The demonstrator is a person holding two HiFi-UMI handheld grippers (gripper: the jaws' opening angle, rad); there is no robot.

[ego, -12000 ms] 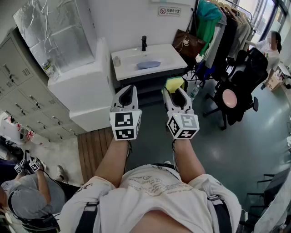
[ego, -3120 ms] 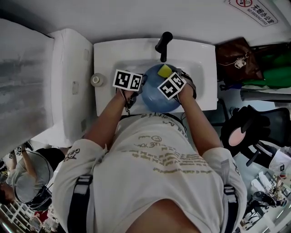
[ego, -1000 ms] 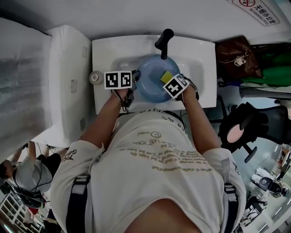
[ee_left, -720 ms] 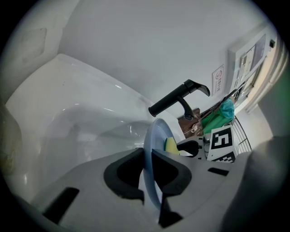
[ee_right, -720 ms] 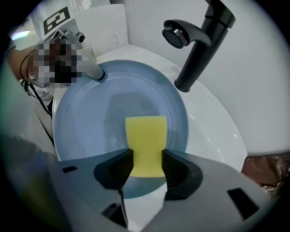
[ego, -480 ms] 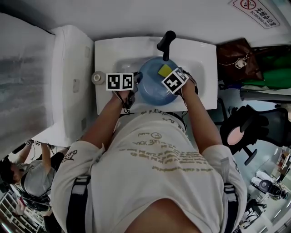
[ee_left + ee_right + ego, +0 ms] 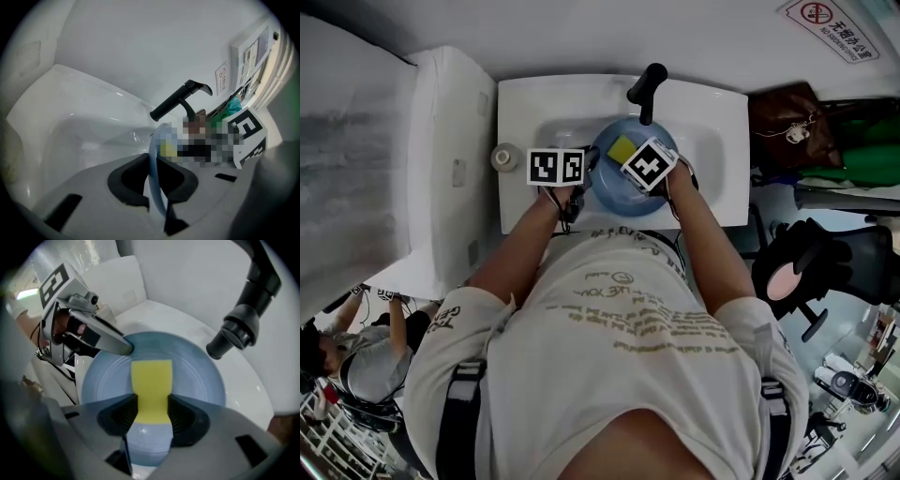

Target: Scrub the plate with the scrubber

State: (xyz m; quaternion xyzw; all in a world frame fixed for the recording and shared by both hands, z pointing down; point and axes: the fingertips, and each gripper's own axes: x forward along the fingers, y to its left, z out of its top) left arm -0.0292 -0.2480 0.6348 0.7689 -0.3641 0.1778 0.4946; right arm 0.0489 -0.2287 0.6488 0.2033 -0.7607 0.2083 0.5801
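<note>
A round blue plate (image 7: 623, 192) sits tilted in the white sink (image 7: 717, 117), under the black tap (image 7: 649, 84). My left gripper (image 7: 587, 175) is shut on the plate's left rim; in the left gripper view the rim (image 7: 154, 176) runs edge-on between the pads. My right gripper (image 7: 630, 156) is shut on a yellow scrubber sponge (image 7: 622, 147), which lies against the plate's face. In the right gripper view the sponge (image 7: 151, 383) is pinched between the dark pads over the plate (image 7: 199, 376), with the left gripper (image 7: 101, 339) clamped at the rim behind it.
The tap (image 7: 243, 322) overhangs the plate close to the right gripper. A small round container (image 7: 503, 157) stands on the sink's left ledge. A white unit (image 7: 441, 159) stands to the left, a brown bag (image 7: 783, 117) and an office chair (image 7: 806, 262) to the right.
My right gripper has slid the sponge leftward across the plate's face. The left gripper keeps its hold on the rim and has hardly moved.
</note>
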